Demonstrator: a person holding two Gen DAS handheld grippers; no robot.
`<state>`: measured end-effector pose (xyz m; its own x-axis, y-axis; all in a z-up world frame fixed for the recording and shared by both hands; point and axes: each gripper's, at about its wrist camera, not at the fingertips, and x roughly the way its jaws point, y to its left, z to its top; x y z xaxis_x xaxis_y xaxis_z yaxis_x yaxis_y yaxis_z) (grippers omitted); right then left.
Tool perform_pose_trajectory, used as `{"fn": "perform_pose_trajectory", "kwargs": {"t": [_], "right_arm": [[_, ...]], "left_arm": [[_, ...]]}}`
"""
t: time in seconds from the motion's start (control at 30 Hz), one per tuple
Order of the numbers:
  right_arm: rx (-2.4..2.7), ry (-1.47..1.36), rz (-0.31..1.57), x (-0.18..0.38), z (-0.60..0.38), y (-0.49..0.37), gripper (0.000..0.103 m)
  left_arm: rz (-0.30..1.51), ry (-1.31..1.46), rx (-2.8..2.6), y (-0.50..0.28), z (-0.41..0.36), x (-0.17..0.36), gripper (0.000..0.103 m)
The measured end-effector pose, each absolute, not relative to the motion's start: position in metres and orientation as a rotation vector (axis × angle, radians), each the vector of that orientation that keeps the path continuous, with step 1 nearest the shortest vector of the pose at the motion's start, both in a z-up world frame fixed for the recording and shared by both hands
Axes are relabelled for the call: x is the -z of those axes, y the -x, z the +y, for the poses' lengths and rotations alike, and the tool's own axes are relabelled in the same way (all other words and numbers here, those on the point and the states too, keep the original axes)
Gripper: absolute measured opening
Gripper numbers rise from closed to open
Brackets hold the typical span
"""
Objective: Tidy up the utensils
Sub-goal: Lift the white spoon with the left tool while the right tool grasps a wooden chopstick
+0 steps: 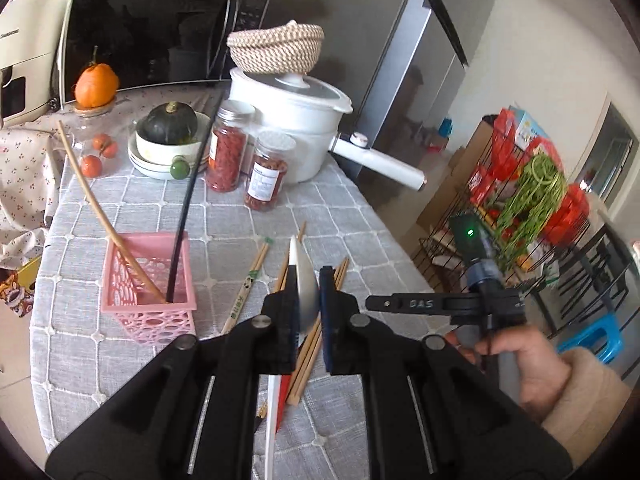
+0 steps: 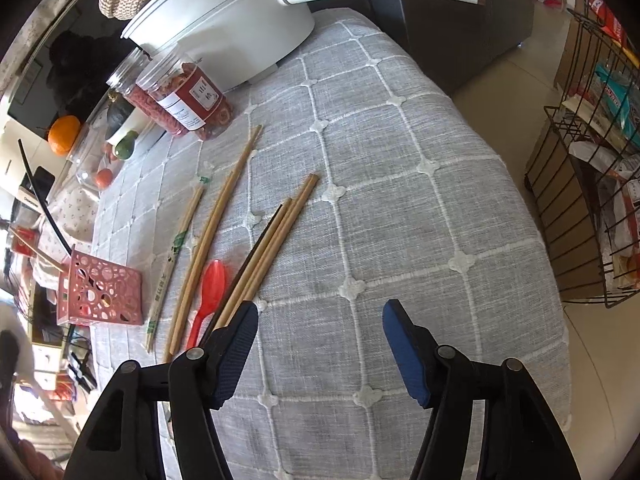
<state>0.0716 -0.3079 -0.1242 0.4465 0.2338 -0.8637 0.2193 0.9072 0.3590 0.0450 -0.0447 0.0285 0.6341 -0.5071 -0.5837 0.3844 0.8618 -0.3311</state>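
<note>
My left gripper (image 1: 308,280) is shut on a white spoon (image 1: 272,428), held edge-on above the grey checked tablecloth (image 1: 120,196). To its left stands a pink perforated basket (image 1: 148,280) with a bamboo chopstick (image 1: 96,204) and a black chopstick (image 1: 188,200) leaning in it. Loose chopsticks (image 1: 248,280) and a red spoon (image 1: 284,396) lie under the gripper. My right gripper (image 2: 320,320) hangs open over bare cloth, nothing between its fingers. Its left finger (image 2: 236,344) is beside the near ends of several bamboo chopsticks (image 2: 276,236). The red spoon (image 2: 210,288) and the basket (image 2: 100,292) lie further left.
A white pot (image 1: 288,120) with a long handle, two jars of red dried goods (image 1: 264,176), stacked bowls holding a squash (image 1: 168,148) and a microwave (image 1: 152,32) crowd the back. The table edge drops off at right toward a wire rack (image 2: 580,200). A person's hand (image 1: 520,360) holds the other gripper.
</note>
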Motion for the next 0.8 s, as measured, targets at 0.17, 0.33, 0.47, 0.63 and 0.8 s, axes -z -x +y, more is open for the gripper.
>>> {"fn": "perform_pose_trajectory", "kwargs": {"t": [0.17, 0.33, 0.47, 0.63, 0.8], "right_arm": [[-0.023, -0.460, 1.122, 0.131, -0.287, -0.089, 0.052], [0.040, -0.450, 1.130, 0.143, -0.278, -0.105, 0.044], [0.075, -0.382, 1.123, 0.142, -0.269, -0.112, 0.041], [0.137, -0.259, 1.147, 0.141, -0.251, -0.120, 0.036], [0.144, -0.293, 1.158, 0.142, -0.246, -0.124, 0.036]], "left_arm": [[0.659, 0.240, 0.518, -0.040, -0.022, -0.038, 0.010], [0.675, 0.300, 0.515, -0.047, -0.008, -0.033, 0.010], [0.662, 0.307, 0.509, -0.049, -0.002, -0.032, 0.010], [0.642, 0.347, 0.496, -0.052, 0.008, -0.035, 0.010], [0.648, 0.347, 0.488, -0.053, 0.007, -0.032, 0.010]]}}
